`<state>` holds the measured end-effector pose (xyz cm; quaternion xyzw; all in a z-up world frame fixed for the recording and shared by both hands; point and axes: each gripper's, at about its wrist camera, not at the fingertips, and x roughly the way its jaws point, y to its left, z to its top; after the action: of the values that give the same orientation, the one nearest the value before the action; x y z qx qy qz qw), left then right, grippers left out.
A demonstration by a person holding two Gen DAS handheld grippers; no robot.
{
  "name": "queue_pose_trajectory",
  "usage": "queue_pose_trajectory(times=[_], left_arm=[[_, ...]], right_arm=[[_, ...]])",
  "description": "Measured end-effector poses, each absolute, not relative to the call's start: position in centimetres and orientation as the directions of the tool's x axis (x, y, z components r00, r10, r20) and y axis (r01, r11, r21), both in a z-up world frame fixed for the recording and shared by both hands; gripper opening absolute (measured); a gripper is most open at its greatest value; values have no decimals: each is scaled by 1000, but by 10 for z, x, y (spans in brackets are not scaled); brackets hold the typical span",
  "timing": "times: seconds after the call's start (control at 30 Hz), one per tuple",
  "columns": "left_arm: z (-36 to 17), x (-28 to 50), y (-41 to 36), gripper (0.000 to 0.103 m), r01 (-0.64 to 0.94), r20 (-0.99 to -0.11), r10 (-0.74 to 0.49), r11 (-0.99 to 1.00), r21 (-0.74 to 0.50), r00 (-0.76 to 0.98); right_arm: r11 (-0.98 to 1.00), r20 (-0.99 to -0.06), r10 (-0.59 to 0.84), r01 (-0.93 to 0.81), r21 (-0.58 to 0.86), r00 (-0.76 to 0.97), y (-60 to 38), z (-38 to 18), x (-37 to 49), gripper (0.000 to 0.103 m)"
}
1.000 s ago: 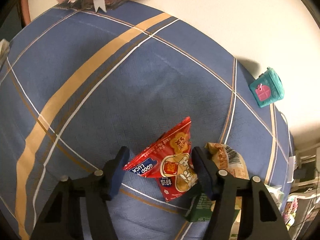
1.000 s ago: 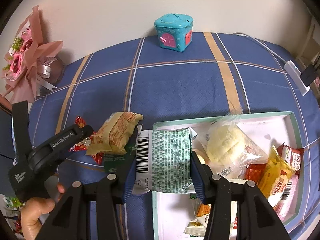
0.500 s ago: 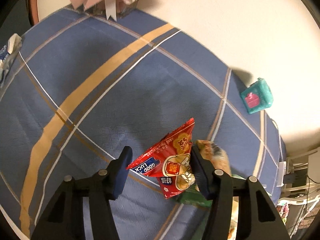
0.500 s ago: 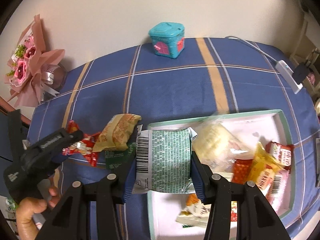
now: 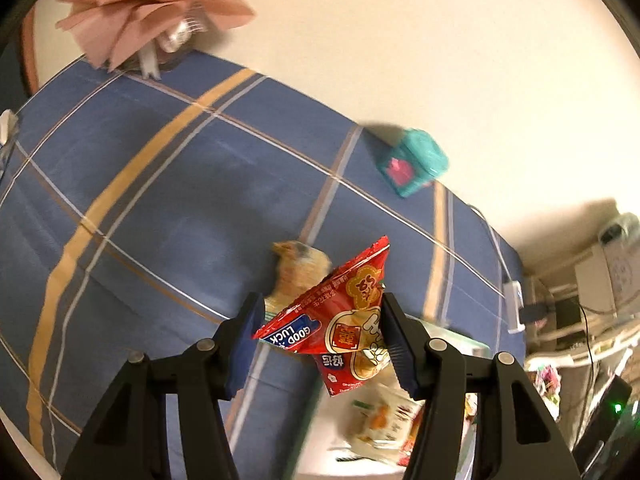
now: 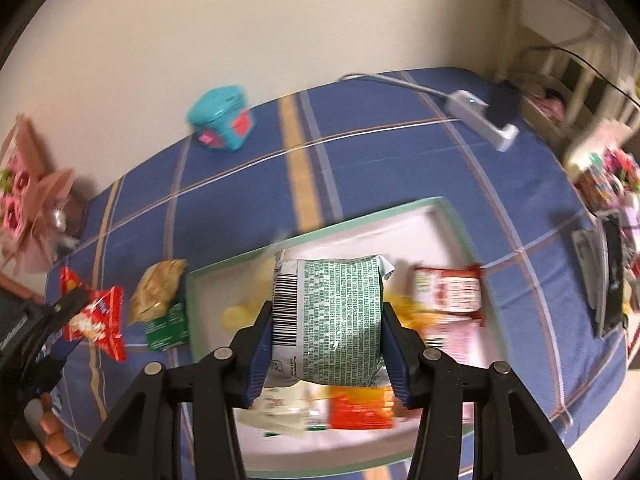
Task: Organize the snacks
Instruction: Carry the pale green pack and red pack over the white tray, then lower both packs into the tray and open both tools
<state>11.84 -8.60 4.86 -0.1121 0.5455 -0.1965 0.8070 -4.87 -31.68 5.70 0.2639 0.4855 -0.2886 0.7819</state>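
The left gripper (image 5: 322, 334) is clamped on a red snack packet (image 5: 340, 320); its jaws have just been closing, and both blue pads now press on the sides of the packet. The packet hangs in the air above the blue checked tablecloth (image 5: 160, 200), clear of it, with one corner pointing up. Behind it, a tan snack bag (image 5: 298, 268) lies on the cloth, just beside the left edge of the tray. In the right wrist view a hand (image 6: 48, 436) is visible at the lower left, gripping the handle of this tool.

The right gripper (image 6: 325, 346) is clamped on a green-and-white packet (image 6: 332, 320) with a barcode on its left side. This packet is held over the tray (image 6: 452, 220), above its middle part. The tray has a pale green rim and a white floor, and it lies near the front edge of the table. Inside it there are several wrapped snacks: a red-and-white bar (image 6: 446, 290) toward the right side, an orange packet (image 6: 360, 408) and a white packet (image 6: 276, 408) near the front side. These are blurred.

A dark green packet (image 6: 166, 326) lies on the cloth, touching the left rim of the tray. A teal toy house (image 6: 220, 120) stands at the back edge of the table, against the wall. A pink bouquet (image 5: 152, 8) is at the back left corner, and a white power strip (image 6: 480, 118) lies at the back right corner.
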Motion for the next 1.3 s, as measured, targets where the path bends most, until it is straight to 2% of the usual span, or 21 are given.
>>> queue_pose_trajectory(times=[0.3, 0.5, 1.0, 1.3], left_arm=[[58, 78, -146, 60, 333, -832, -487, 856, -396, 264], [53, 55, -189, 60, 418, -851, -477, 834, -360, 221], [13, 45, -223, 60, 462, -905, -391, 842, -279, 165], [4, 42, -230, 61, 470, -919, -371, 841, -269, 137]], right_arm=[[618, -897, -248, 773, 143, 365, -371, 69, -93, 52], [620, -886, -260, 770, 152, 384, -389, 68, -101, 52], [654, -894, -206, 736, 178, 399, -395, 19, -80, 52], [678, -904, -195, 718, 156, 381, -387, 10, -70, 53]])
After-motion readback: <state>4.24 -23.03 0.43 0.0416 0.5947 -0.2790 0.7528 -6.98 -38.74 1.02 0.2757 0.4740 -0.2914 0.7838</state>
